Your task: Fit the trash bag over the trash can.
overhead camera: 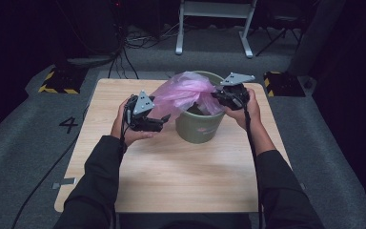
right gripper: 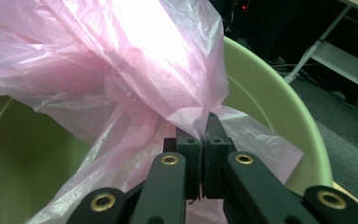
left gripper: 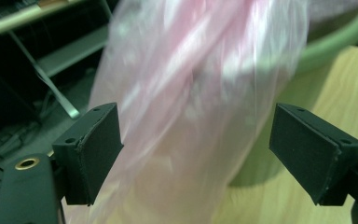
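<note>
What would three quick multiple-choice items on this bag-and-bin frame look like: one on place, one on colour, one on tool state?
1. Where does the green bin stand?
A. on the wooden table
B. on the floor
C. on a chair

2. What colour is the plastic bag?
A. blue
B. pink
C. black

3. How do the two tools stand?
A. both open
B. left tool shut on the bag, right tool open
C. left tool open, right tool shut on the bag

Answers:
1 A: the high view shows the bin on the tabletop.
2 B: the film is pink in all three views.
3 C: the left pads stand apart with the bag loose between them; the right pads pinch the film.
</note>
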Motion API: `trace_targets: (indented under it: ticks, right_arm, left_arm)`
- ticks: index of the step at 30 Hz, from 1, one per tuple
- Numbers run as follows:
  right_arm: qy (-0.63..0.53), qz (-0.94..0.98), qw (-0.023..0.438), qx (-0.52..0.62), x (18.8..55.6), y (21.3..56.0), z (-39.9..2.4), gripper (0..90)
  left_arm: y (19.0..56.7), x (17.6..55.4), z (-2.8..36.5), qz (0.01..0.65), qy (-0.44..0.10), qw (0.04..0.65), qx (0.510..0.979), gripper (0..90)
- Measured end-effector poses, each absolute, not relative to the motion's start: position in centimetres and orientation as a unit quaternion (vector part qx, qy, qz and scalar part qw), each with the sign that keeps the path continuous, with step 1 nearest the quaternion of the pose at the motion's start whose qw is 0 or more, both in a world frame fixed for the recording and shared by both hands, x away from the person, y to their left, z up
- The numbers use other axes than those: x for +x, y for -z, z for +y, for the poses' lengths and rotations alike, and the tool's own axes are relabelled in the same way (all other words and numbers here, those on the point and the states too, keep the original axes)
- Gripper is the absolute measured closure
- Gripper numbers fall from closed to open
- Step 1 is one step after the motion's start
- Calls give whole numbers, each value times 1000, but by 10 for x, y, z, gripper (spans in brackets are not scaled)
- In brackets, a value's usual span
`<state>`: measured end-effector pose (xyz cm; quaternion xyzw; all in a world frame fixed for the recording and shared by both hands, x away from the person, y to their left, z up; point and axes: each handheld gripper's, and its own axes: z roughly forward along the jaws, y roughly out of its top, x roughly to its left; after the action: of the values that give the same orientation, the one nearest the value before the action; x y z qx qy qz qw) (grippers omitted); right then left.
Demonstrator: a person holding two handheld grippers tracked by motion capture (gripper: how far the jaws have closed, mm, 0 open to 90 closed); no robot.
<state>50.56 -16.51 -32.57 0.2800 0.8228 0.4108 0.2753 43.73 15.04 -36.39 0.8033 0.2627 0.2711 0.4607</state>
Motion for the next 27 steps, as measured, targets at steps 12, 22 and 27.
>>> trace_targets:
  ticks: [12, 22, 27]
  right_arm:
    - [-408, 824, 275, 282, 506, 326, -165, 866]
    - [-415, 820, 274, 284, 507, 327, -166, 823]
    - [-416, 821, 272, 283, 506, 326, -167, 844]
  left_arm:
    - [394, 447, 147, 276, -261, 420, 824, 255]
    - [392, 454, 152, 265, -298, 399, 826, 864]
    - [390, 453, 159, 275, -295, 414, 816, 883]
